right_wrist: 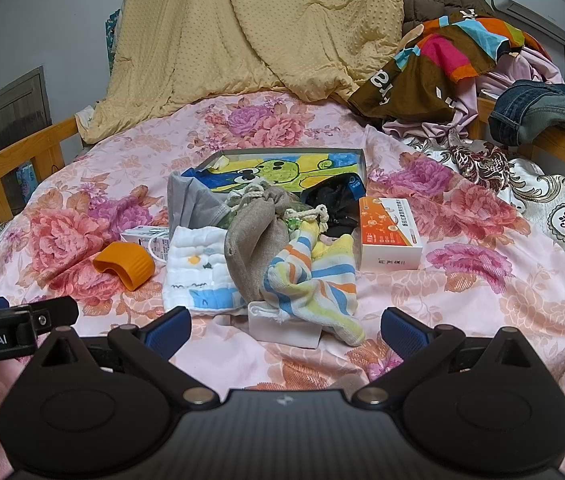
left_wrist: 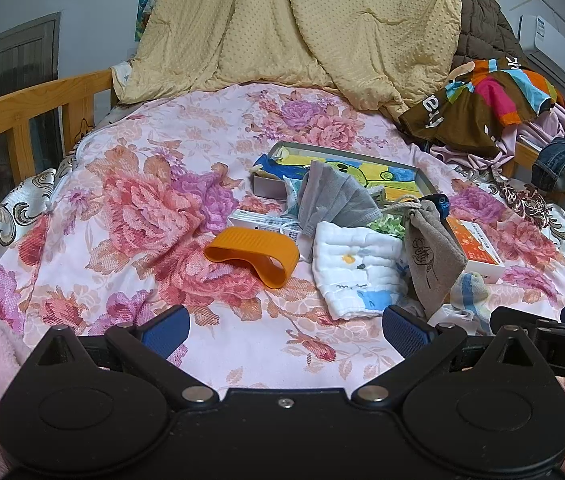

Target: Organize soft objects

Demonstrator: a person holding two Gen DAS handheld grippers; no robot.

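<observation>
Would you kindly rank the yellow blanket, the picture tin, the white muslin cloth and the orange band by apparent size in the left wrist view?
1. yellow blanket, far the largest
2. picture tin
3. white muslin cloth
4. orange band

The cloth and band lie nearer the camera, so their true size against the tin is unsure.

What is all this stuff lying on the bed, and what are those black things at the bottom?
Tray: one, grey rim, cartoon picture inside, mid-bed.
Striped sock: one, pastel stripes, nearest the right gripper.
Drawstring pouch: one, grey-brown, left of the sock.
White cloth: one, white with blue print, front of the pile.
Grey mask: one, behind the cloth.
Orange band: one, left of the pile.
Orange-white box: one, right of the pile.
Yellow quilt: one, heaped at the bed's far end.
Left hand-held gripper: black, blue pads, open, empty.
Right hand-held gripper: same, open, empty.
</observation>
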